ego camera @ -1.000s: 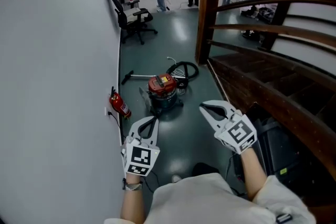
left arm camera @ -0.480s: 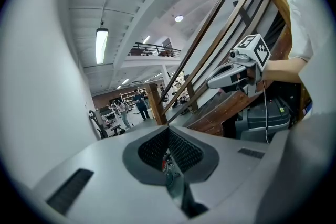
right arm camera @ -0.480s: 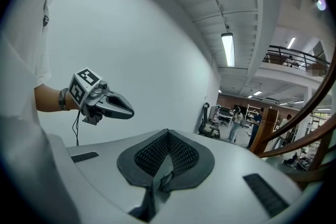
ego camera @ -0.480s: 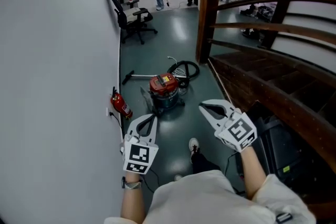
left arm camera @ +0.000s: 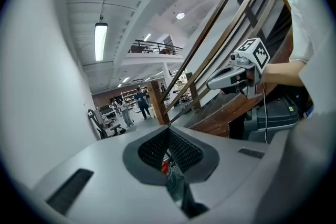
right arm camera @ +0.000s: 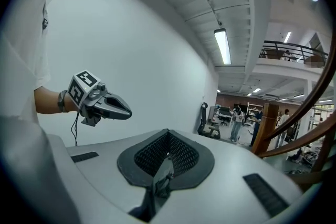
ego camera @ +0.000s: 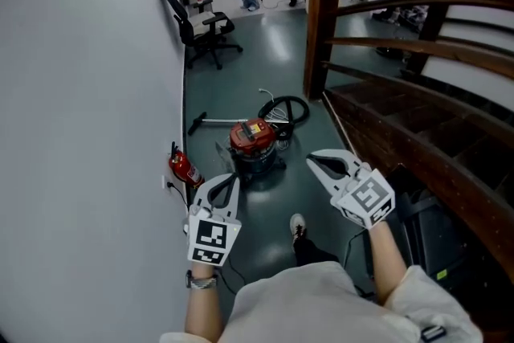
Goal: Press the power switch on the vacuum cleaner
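Left hand-held gripper and right hand-held gripper carried side by side in front of the body, well apart, tips pointing forward and down. Jaws of each together, nothing clamped: a sensible carrying posture for an approach, and, by judgement, also a blunt closed tip suited to pushing a button. Vacuum cleaner standing upright on the floor, ahead of and below both tips, slightly nearer the left one and well clear of both. No contact yet; task judged at the approach stage. Hose coiled beyond the canister, away from the tips. Fire extinguisher just outboard of the left tip, against the wall, so the clearer line of reach lies on the inboard side. Stair railing outboard of the right tip. Power switch not resolvable at this range. Head view: gives the whole layout and the gap left to close. Left gripper view: confirms pads meeting, with only a red sliver of the canister visible through the slit below them, plus the opposite gripper held level in the air. Right gripper view: confirms the same closed state, shows wall and ceiling, nothing identifiable of the canister.
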A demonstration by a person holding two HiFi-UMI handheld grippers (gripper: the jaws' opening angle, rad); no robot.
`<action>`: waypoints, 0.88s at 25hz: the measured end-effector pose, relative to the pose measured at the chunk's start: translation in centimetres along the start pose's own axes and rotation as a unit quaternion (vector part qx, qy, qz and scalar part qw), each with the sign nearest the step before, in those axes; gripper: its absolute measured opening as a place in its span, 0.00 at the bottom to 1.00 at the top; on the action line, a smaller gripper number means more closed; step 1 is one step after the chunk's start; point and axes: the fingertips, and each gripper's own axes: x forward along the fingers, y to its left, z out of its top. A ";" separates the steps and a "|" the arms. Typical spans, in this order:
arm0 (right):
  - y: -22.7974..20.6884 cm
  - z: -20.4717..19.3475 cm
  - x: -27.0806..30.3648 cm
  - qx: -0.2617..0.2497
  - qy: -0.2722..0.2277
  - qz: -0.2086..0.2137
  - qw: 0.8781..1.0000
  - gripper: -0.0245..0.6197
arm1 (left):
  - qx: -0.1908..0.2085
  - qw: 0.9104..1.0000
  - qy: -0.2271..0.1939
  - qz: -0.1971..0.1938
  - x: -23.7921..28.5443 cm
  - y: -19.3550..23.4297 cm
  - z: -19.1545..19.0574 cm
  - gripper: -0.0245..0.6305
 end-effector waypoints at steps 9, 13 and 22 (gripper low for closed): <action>-8.7 -0.8 4.6 -0.014 -0.002 0.011 1.000 0.08 | 0.005 1.000 0.005 -0.001 8.9 3.5 2.0 0.04; -11.4 -1.2 6.8 -0.018 0.010 0.016 1.000 0.08 | 0.004 1.000 0.012 0.000 11.7 5.0 2.4 0.04; -16.2 -2.6 9.6 -0.002 0.034 0.035 0.999 0.08 | -0.004 1.000 0.022 0.001 17.2 6.7 3.3 0.04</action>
